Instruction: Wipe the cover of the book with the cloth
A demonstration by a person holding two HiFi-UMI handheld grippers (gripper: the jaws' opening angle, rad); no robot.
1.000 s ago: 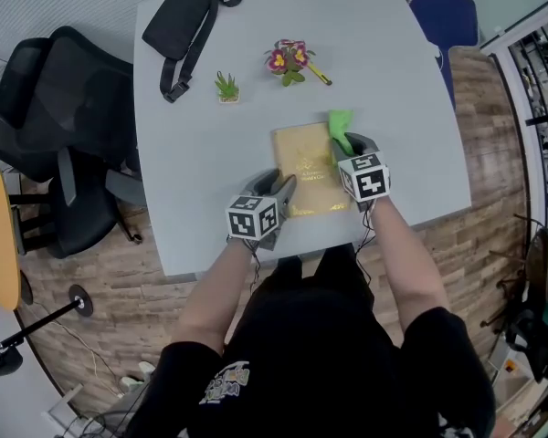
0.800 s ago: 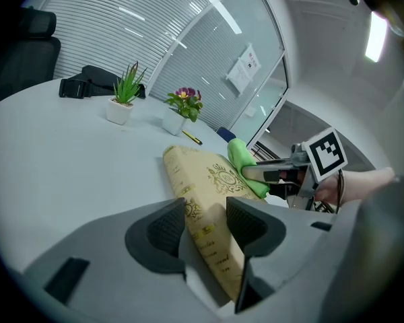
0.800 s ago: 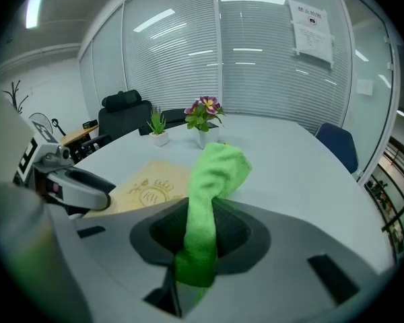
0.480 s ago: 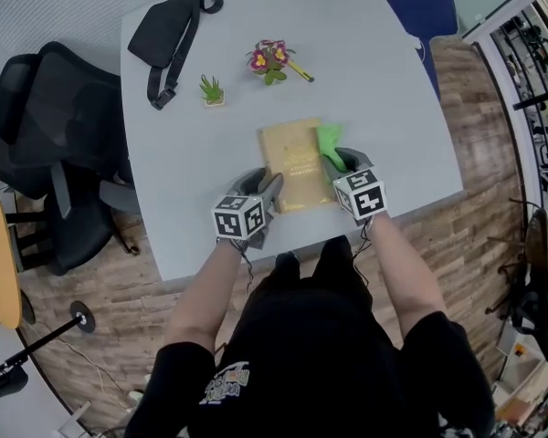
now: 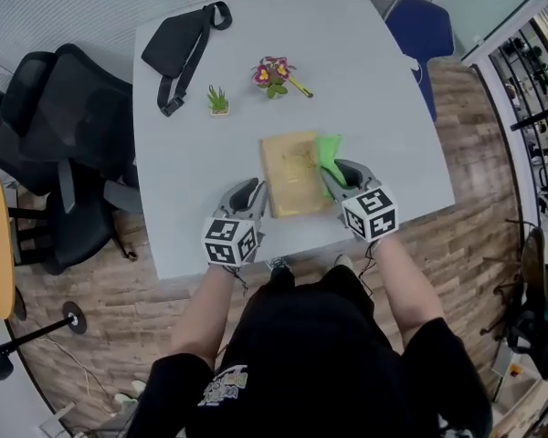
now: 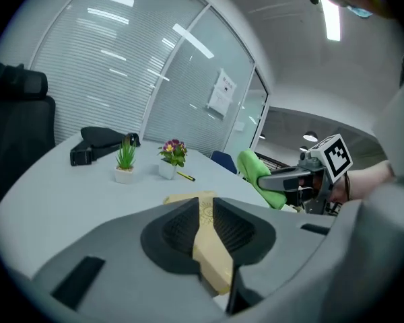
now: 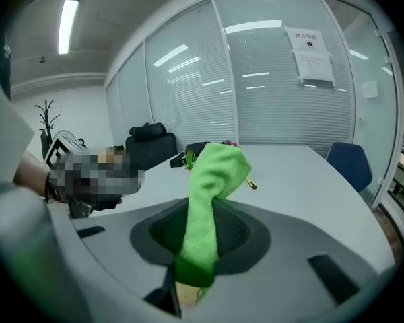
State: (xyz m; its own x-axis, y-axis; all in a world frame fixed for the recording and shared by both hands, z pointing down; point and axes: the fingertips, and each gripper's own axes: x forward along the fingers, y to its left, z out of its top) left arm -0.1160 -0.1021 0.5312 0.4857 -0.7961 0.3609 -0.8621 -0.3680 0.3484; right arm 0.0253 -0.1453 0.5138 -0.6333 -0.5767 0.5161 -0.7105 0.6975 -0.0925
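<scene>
The left gripper (image 6: 203, 214) has changed most. Half a second ago its jaws stood wide at the book's 8 o'clock corner. They have just been closing, and now they pinch the near left edge of the book (image 5: 290, 176), with the tan cover wedged between the two pads. The book lies in the middle of the counter (image 5: 192, 153), straight ahead of the person. Its near end seems to have lifted a little with the grip, though the head view does not settle that.

The right gripper (image 7: 202, 227) is as it was, with its jaws clamped on the green cloth (image 7: 212, 180). The free end of the cloth stands up and flops over. Seen from the head, the cloth sits at the book's 2 o'clock corner, over the right edge and not out on the cover.

So the book now looks steadied by one hand, and that frees the other to wipe. The wiping itself looks barely begun, because most of the cover, from 12 o'clock round to 9, is bare of cloth. The next move is probably to draw the cloth leftward across the cover.
</scene>
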